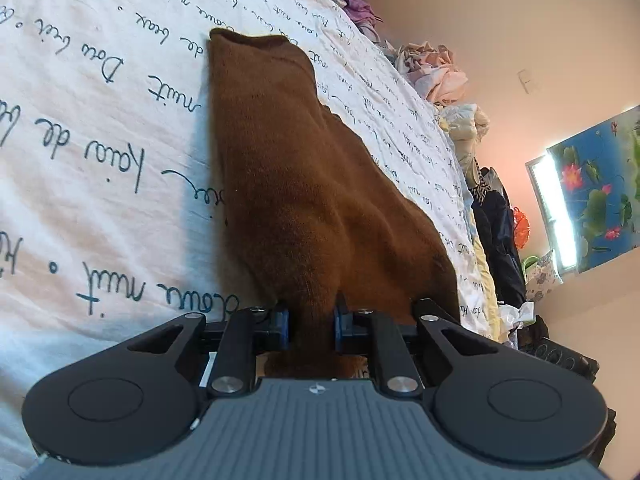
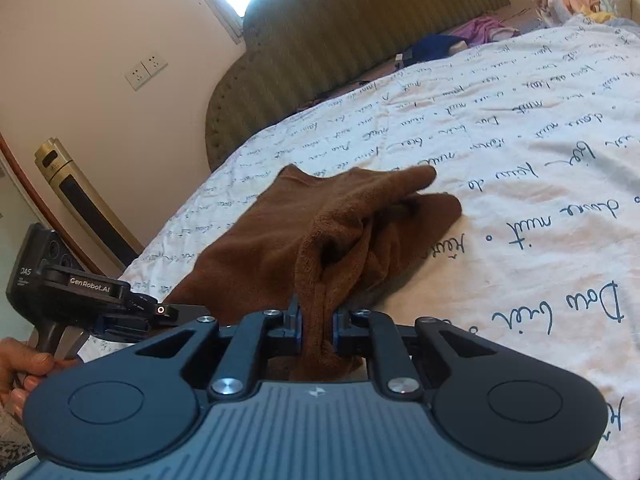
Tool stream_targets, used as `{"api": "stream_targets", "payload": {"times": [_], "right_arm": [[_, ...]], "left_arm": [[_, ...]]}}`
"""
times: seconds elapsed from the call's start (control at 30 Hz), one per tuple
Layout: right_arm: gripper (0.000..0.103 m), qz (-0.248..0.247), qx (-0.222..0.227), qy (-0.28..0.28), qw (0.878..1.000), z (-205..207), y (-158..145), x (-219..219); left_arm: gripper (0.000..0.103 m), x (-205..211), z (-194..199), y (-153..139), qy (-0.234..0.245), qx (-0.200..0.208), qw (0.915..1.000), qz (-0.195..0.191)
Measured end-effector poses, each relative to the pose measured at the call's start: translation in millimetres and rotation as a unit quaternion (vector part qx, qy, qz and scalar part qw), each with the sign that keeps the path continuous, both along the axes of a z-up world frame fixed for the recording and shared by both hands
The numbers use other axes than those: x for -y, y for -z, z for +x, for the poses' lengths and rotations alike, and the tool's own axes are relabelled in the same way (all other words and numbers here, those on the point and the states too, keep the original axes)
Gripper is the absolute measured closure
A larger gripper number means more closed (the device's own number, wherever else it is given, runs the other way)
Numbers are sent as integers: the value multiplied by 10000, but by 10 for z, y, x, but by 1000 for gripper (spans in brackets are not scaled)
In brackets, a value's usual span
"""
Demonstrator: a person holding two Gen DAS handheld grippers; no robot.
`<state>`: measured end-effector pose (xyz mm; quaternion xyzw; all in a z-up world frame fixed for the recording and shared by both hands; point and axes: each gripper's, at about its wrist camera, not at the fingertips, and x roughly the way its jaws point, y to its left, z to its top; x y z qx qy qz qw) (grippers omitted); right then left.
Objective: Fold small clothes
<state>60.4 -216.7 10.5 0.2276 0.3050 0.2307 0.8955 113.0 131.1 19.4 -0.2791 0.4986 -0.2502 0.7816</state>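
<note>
A small brown knit garment [image 1: 296, 184] lies on a white bedsheet [image 1: 100, 160] printed with dark handwriting. My left gripper [image 1: 312, 324] is shut on its near edge, and the cloth stretches away from the jaws across the bed. In the right wrist view the same brown garment [image 2: 320, 220] is bunched and partly lifted, and my right gripper [image 2: 318, 328] is shut on a gathered fold of it. The left gripper [image 2: 168, 311] shows at the left of that view, held by a hand, at the garment's other edge.
Piles of loose clothes [image 1: 440, 72] line the far side of the bed. A green padded headboard [image 2: 340, 40] stands behind the bed. A tall gold fan [image 2: 76, 196] and wall sockets [image 2: 146, 70] are at the left wall.
</note>
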Motion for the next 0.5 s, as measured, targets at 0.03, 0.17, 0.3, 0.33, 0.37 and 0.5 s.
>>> {"api": "stream_targets", "payload": {"times": [0.03, 0.17, 0.3, 0.33, 0.37, 0.5], "right_arm": [[91, 41, 28, 11, 10000, -48, -36, -8], [74, -502, -285, -198, 9981, -5, 93, -204], [45, -615, -193, 127, 9978, -58, 89, -80], [45, -615, 41, 197, 9979, -121, 2, -21], [46, -601, 299, 227, 9975, -162, -84, 31], [82, -778, 823, 217, 9933, -28, -279, 13]], "left_arm": [[84, -27, -33, 3, 30, 16, 10000, 73], [74, -131, -82, 271, -42, -216, 9993, 318], [35, -234, -187, -1, -215, 157, 9986, 457], [26, -232, -221, -149, -250, 422, 9968, 634], [18, -225, -237, -284, -299, 664, 9948, 716], [14, 97, -49, -674, -86, 1402, 9863, 867]]}}
